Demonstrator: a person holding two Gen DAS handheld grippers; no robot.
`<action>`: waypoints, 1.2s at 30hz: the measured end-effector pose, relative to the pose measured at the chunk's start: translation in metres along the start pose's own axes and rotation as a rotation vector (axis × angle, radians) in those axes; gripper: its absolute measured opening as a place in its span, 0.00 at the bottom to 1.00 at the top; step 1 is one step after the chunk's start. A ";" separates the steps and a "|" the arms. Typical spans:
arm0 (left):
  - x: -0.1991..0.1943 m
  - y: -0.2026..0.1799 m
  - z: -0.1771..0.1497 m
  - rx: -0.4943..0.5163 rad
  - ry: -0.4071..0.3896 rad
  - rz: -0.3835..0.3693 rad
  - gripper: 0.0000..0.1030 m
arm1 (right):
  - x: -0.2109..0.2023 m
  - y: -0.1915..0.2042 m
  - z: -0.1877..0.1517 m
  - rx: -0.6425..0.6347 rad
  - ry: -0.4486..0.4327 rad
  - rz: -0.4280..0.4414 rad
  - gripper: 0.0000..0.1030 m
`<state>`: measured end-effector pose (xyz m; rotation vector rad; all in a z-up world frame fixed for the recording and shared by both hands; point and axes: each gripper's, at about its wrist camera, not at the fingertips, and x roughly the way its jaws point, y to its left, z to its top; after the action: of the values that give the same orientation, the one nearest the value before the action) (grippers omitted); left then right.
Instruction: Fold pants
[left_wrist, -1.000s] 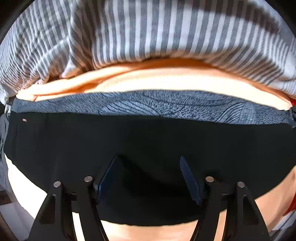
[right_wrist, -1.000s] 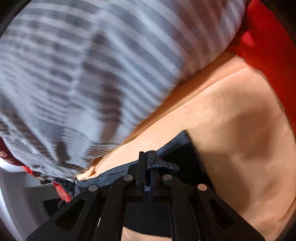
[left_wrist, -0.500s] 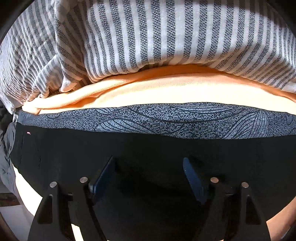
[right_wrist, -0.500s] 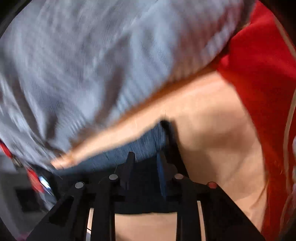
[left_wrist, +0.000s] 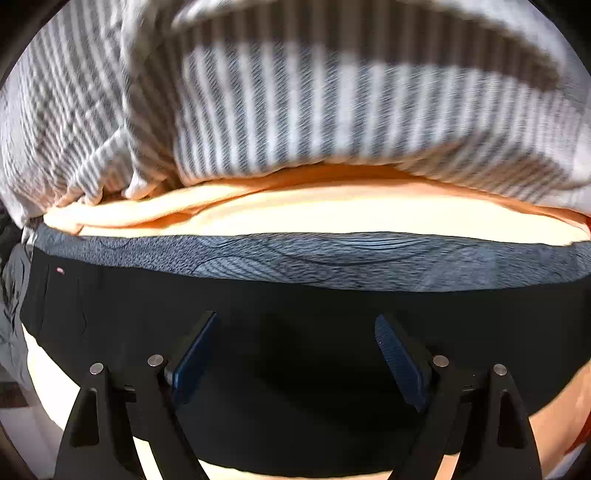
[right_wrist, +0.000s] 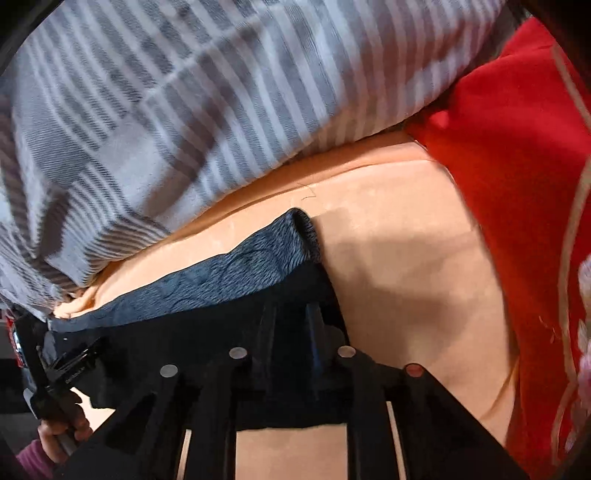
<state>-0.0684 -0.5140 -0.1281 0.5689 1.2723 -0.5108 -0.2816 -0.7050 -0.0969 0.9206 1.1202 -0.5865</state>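
Lying flat, one pair of black pants (left_wrist: 295, 314), two grippers (left_wrist: 291, 343) (right_wrist: 291, 325)

Striped bedding (left_wrist: 295, 122) bunched just beyond pants (left_wrist: 295, 332); bare orange sheet (right_wrist: 406, 258) rightward.

Pants (left_wrist: 295, 369): solid black, with a waistband (left_wrist: 332, 258) of mottled blue-grey carrying fine dark curved line motifs; the same band (right_wrist: 240, 273) shows in the right wrist view. Sheet (left_wrist: 332, 218): plain pale orange, deeper orange in its folds. Blanket (left_wrist: 295, 122): grey and white stripes, forming a partly checked pattern in the right wrist view (right_wrist: 147, 110). Cloth (right_wrist: 517, 147) at right: bright red with a thin pale stripe and pinkish floral detail. Both grippers: black frames; left gripper (left_wrist: 295, 354) pads (left_wrist: 397, 362) dark blue.
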 end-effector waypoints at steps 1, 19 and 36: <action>-0.004 -0.007 0.001 0.011 -0.004 -0.011 0.84 | -0.001 0.003 -0.001 -0.006 -0.005 0.001 0.20; 0.020 -0.106 0.021 0.125 -0.016 -0.094 0.87 | 0.033 -0.022 0.054 0.059 -0.044 -0.066 0.22; 0.008 0.071 0.008 0.028 -0.001 -0.063 0.87 | -0.021 0.033 -0.049 0.057 -0.080 -0.081 0.45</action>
<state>-0.0151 -0.4661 -0.1263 0.5536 1.2868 -0.5818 -0.2867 -0.6473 -0.0741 0.8967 1.0772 -0.7189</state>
